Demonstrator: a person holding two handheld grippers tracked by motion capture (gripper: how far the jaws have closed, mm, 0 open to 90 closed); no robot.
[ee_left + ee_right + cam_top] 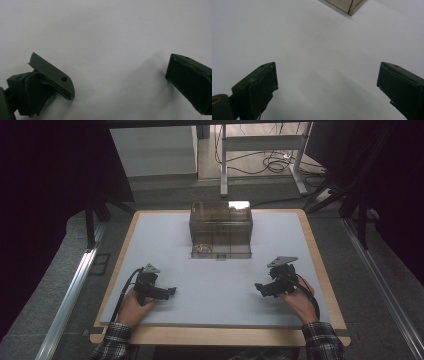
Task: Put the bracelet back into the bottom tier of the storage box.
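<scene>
So the left gripper (172,291) is held low over the near left part of the table, jaws spread wide with nothing between them; in the left gripper view (120,82) just the bare pale grey mat (107,32) is seen in the gap. The right gripper (258,287) is held the same way on the near right, jaws also wide apart and nothing gripped, tips turned inward toward the left one. Both are gripped from behind by the person's hands, plaid sleeves (320,340) coming in at the bottom edge.

Further out, a clear plastic organizer box (221,229) is set at the far middle of the mat, well apart from both grippers. A small pile of brownish bits (202,249) is seen in its front-left compartment; what they are can't be told. One corner of that box (348,5) is caught at the top of the right gripper view.
</scene>
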